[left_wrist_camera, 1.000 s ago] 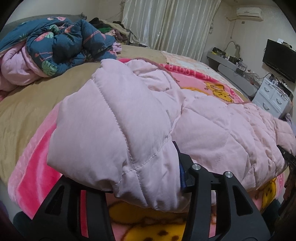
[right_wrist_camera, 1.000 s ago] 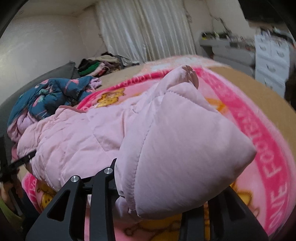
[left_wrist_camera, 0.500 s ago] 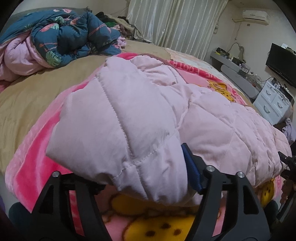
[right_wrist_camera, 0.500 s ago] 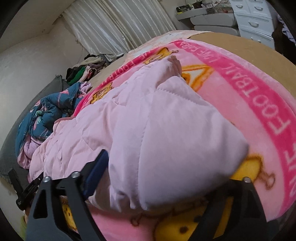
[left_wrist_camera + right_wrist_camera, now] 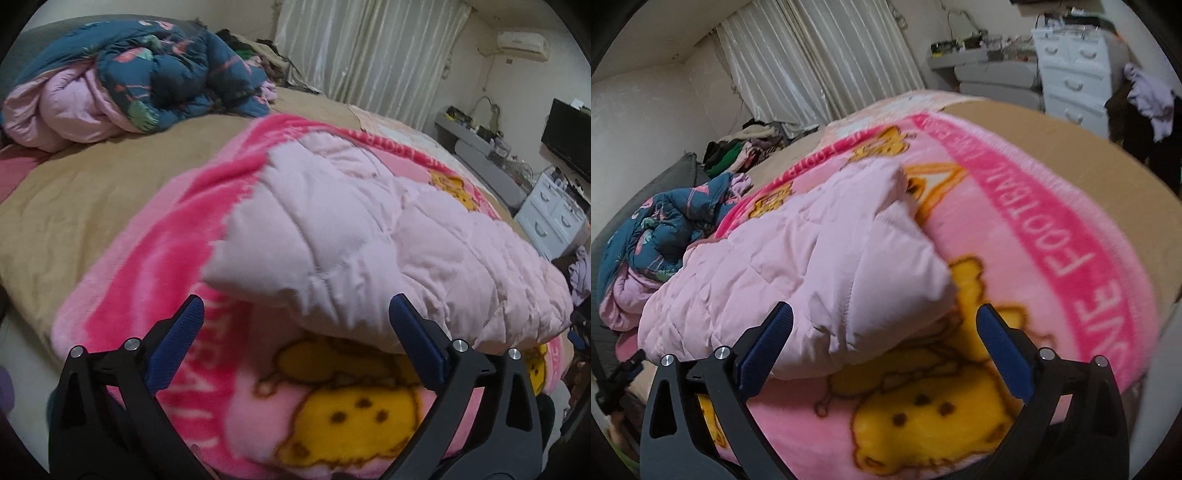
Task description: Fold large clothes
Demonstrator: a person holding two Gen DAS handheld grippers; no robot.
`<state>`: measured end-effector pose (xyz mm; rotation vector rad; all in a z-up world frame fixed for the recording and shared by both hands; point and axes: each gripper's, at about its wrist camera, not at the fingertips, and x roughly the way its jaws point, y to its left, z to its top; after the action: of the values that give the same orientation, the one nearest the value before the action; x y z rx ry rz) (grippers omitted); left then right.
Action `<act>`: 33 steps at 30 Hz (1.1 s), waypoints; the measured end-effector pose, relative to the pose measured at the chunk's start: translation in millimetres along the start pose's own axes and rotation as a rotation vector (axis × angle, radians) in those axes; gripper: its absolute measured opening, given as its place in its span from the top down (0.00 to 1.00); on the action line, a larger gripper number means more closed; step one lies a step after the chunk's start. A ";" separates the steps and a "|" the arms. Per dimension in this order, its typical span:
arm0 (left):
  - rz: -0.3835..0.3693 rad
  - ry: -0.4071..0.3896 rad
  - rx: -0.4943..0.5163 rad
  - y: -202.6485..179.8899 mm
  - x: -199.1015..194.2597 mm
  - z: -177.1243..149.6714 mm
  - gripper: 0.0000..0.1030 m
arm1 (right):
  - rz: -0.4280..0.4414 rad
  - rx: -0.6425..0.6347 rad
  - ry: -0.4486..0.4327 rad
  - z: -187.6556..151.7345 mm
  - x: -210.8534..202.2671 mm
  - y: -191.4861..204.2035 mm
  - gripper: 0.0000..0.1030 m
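A pale pink quilted puffer jacket (image 5: 369, 236) lies folded on a pink cartoon blanket (image 5: 155, 266) on the bed; it also shows in the right wrist view (image 5: 812, 266). My left gripper (image 5: 295, 317) is open and empty, its jaws wide apart just in front of the jacket's near left corner. My right gripper (image 5: 882, 321) is open and empty, just in front of the jacket's near right corner. The blanket (image 5: 1052, 229) shows under both grippers.
A bundled dark blue flowered duvet (image 5: 159, 74) with pink lining lies at the bed's far left. A tan sheet (image 5: 74, 199) covers the bed. White drawers (image 5: 1071, 74), a shelf and a TV (image 5: 569, 136) stand along the right wall. Clothes (image 5: 738, 151) pile near the curtains.
Both grippers opened, let go of the jacket's corners and drew back toward the bed's near edge. The jacket now rests flat on the blanket.
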<state>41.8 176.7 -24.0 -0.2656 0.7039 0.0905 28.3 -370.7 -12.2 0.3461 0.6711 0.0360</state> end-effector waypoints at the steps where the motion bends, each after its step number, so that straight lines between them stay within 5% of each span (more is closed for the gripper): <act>1: 0.005 -0.013 -0.006 3.1 -8.4 1.2 0.09 | -0.004 -0.009 -0.015 -0.4 -5.7 0.8 0.04; 7: 0.033 -0.124 0.025 -8.6 -55.5 4.8 0.09 | 0.007 -0.118 -0.118 -2.3 -50.1 28.4 0.04; 13: -0.017 -0.192 0.076 -43.9 -88.7 -5.1 0.09 | 0.064 -0.270 -0.183 -16.4 -86.8 79.5 0.04; 21: -0.085 -0.161 0.157 -94.3 -83.5 -29.1 0.09 | 0.104 -0.357 -0.182 -55.2 -103.0 130.7 0.04; 33: -0.116 -0.077 0.199 -111.3 -67.8 -44.2 0.09 | 0.106 -0.366 -0.050 -82.2 -78.8 138.5 0.04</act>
<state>-18.4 58.1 11.3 -0.1110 0.6147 -0.0799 -73.3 -226.6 20.6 0.0296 0.5822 0.2473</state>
